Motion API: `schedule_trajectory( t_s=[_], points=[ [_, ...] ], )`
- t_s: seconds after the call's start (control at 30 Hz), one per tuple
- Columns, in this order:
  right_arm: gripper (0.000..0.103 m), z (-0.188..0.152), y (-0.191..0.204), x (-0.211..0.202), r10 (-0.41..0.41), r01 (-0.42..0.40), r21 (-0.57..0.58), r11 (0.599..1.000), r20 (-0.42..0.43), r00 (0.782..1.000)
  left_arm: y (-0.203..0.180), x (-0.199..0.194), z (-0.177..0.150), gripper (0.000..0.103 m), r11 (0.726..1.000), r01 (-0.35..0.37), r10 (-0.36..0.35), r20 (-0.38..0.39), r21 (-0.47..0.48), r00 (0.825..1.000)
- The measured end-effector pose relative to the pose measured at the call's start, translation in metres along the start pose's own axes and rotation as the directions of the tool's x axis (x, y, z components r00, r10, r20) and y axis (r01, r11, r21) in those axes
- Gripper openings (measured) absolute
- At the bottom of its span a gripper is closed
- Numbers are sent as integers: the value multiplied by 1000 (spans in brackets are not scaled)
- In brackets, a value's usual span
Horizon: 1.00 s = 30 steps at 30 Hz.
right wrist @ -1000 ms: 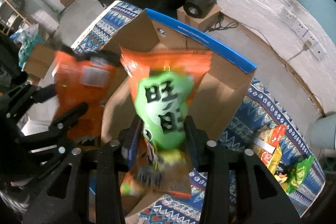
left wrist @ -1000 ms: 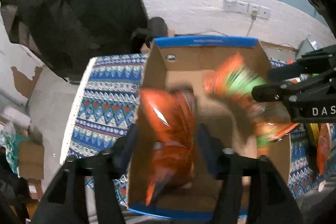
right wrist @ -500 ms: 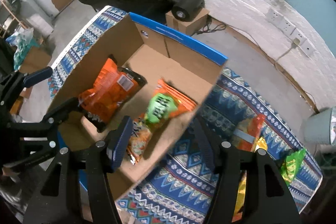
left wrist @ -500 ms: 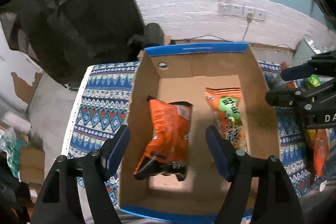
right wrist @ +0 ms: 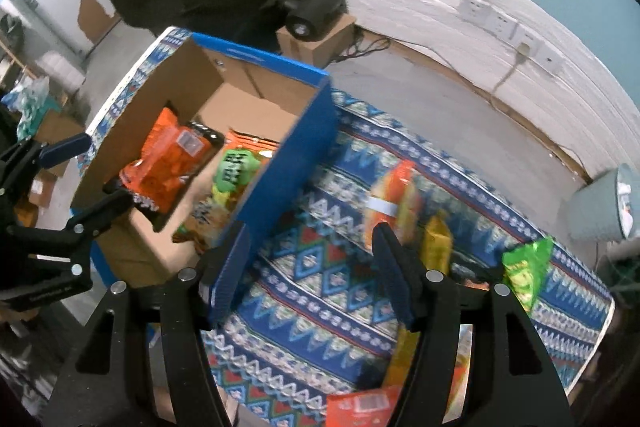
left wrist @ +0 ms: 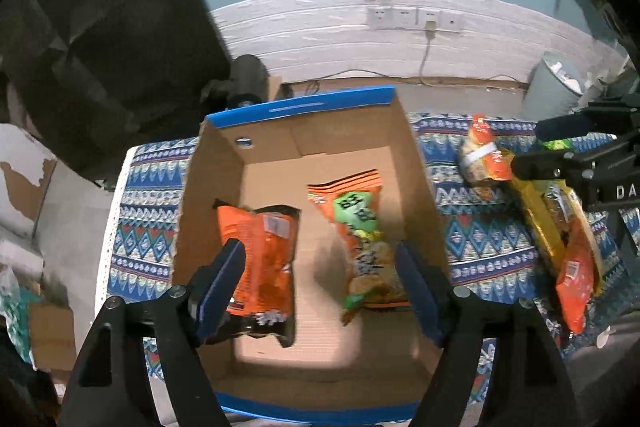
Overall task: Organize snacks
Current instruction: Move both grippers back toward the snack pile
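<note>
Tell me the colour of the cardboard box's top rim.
Blue. The cardboard box has a blue band along its top edge, clearest in the left wrist view.

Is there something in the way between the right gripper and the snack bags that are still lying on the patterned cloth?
Nothing visible blocks it. The right gripper, jaws opening and empty, hangs over the patterned cloth, and the orange-and-yellow snack bag lies uncovered just ahead.
</note>
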State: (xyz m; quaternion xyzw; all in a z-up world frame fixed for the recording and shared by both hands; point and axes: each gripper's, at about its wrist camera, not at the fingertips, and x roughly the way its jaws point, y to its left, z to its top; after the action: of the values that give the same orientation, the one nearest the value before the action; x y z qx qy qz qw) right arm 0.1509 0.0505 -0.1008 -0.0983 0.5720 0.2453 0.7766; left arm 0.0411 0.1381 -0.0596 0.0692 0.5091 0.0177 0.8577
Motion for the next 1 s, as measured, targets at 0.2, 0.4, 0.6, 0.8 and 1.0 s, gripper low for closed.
schedule_trajectory(
  t_s=[0.2,0.4,0.6,0.8,1.0],
  points=[
    [65,-16,-31,-15,-18,18,48,999,19,1000,-22,-4,4,79,999,23,-23,-5,30,1000],
    [65,-32,-60,-30,-29,26,95,995,34,999,-45,-2,13,79,997,63,-62,-18,39,998],
    [65,-47,-85,-40,-39,32,132,991,47,998,-68,0,19,79,996,62,-61,-25,68,998],
    [65,-68,-111,-49,-60,51,152,987,53,997,-91,2,24,79,993,74,-71,-44,87,997],
    [65,-90,-145,-47,-67,58,197,979,43,997,-109,5,31,82,990,112,-107,-65,81,992]
  ],
)
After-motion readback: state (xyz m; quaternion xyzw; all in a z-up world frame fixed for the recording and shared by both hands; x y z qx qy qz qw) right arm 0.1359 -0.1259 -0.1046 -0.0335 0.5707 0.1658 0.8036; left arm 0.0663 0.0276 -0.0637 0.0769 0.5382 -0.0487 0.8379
